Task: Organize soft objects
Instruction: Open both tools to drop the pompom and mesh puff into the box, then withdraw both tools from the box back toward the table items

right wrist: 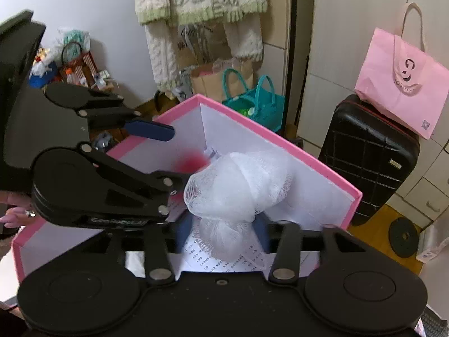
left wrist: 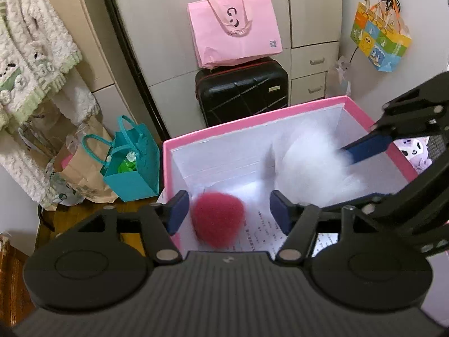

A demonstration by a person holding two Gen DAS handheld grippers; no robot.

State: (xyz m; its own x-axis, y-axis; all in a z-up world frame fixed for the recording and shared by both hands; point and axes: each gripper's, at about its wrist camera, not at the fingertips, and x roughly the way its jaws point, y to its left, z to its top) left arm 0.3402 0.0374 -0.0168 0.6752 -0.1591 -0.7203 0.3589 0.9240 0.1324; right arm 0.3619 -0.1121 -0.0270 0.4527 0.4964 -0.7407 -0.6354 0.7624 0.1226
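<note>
A: Left wrist view: the left gripper (left wrist: pixel 228 210) is hanging over the near left corner of the pink box (left wrist: pixel 252 125), its blue fingers (left wrist: pixel 178 209) standing wide apart. The red pompom (left wrist: pixel 216 219) is sitting between them, blurred, close to the left finger; I cannot tell whether it is touching that finger, and the right finger is well clear of it. Nothing is being squeezed.

B: Where is it lying?

A: Inside the box, above the printed paper (left wrist: pixel 266 231) that is lining the bottom, near the left wall.

B: And the other side?

A: The right gripper (right wrist: pixel 224 229) is pointing down into the same box. Its jaws are standing partly open, with the white mesh puff (right wrist: pixel 238 185) bulging between and ahead of them. The lower end of the puff is filling the gap, so I cannot tell whether the pads are pressing on it or only flanking it.

B: Is the puff in the box too?

A: Yes, toward the right wall in the left wrist view (left wrist: pixel 314 165), well apart from the pompom.

B: Anything around the box?

A: A black suitcase (left wrist: pixel 241 90) is standing behind it with a pink tote bag (left wrist: pixel 234 31) resting on top, and a teal bag (left wrist: pixel 132 163) is sitting to the left of the box.
</note>
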